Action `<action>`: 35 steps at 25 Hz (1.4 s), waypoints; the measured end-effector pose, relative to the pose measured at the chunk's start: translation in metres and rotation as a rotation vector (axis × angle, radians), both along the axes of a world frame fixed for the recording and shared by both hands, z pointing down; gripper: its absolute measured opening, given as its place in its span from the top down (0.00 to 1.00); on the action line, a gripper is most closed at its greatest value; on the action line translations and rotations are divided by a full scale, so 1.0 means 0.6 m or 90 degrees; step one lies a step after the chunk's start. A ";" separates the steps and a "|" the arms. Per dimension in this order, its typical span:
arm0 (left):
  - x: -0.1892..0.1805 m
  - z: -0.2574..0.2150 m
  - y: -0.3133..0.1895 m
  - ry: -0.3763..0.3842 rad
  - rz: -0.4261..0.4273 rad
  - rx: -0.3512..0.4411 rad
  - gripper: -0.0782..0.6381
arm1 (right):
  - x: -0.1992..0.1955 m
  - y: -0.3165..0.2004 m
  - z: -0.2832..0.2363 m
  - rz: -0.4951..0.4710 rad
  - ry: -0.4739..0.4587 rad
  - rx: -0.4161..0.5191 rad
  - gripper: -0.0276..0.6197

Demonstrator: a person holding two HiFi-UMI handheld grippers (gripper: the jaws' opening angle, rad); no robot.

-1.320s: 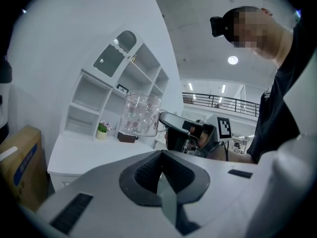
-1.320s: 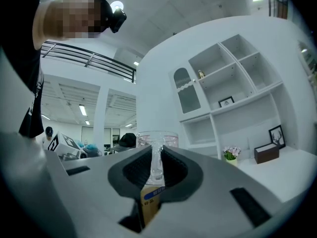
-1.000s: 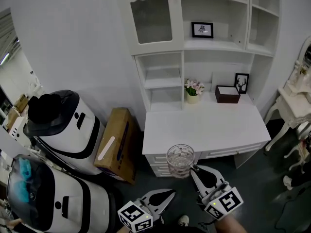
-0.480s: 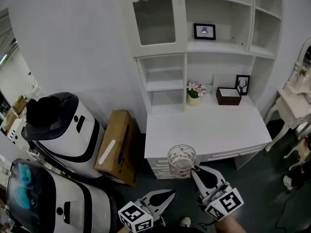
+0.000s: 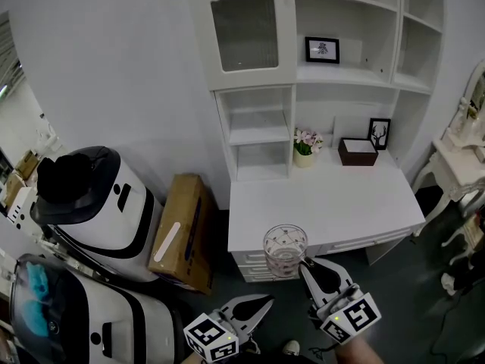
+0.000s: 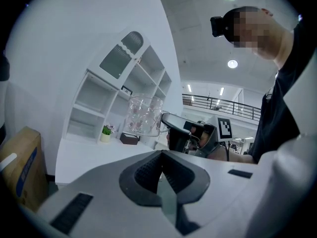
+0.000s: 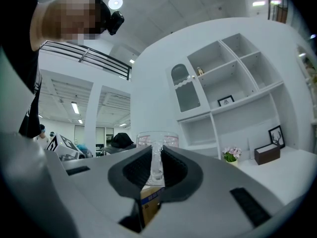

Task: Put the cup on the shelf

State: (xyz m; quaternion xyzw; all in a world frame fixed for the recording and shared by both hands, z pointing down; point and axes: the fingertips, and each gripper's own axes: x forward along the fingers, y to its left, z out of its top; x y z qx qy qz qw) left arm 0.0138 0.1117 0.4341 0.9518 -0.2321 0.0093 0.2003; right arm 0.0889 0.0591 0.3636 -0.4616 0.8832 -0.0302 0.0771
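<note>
A tall white shelf (image 5: 333,73) rises behind a white table (image 5: 326,203). Just in front of the table's near edge, an upright clear glass cup (image 5: 285,250) with a faint pinkish pattern is pinched at its side by the right gripper (image 5: 305,264). The left gripper (image 6: 161,158) is pressed together, empty.

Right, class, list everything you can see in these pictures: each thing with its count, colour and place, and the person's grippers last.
cup: one, clear glass, held in front of the desk's front edge
desk: one, white, against the wall
shelf unit: one, white, standing on the desk
framed pictures: two, black frames, one on a shelf, one at the desk's back
flower pot: one, pink flowers, at the desk's back
box: one, dark brown, beside the lower picture
cardboard box: one, brown, left of the desk
rounded machines: two, white and black, far left
right gripper: shut on the cup's wall
left gripper: shut, empty
</note>
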 end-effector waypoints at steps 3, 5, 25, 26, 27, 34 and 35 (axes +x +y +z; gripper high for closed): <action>-0.010 0.001 -0.010 -0.001 0.005 0.001 0.88 | -0.009 -0.010 0.001 0.004 0.001 0.000 0.91; -0.017 0.002 -0.017 0.000 0.008 0.001 0.88 | -0.016 -0.015 0.002 0.007 0.001 0.000 0.91; -0.074 0.014 -0.102 0.004 0.037 -0.008 0.88 | -0.063 -0.099 0.014 0.040 0.003 -0.014 0.91; -0.077 0.015 -0.106 0.004 0.038 -0.010 0.88 | -0.066 -0.103 0.014 0.042 0.004 -0.015 0.91; -0.080 0.016 -0.110 0.005 0.040 -0.011 0.88 | -0.069 -0.107 0.015 0.044 0.004 -0.016 0.91; -0.092 0.020 -0.142 0.008 0.054 -0.013 0.88 | -0.081 -0.136 0.018 0.059 0.004 -0.018 0.91; -0.095 0.021 -0.146 0.009 0.055 -0.014 0.88 | -0.083 -0.139 0.018 0.061 0.004 -0.018 0.91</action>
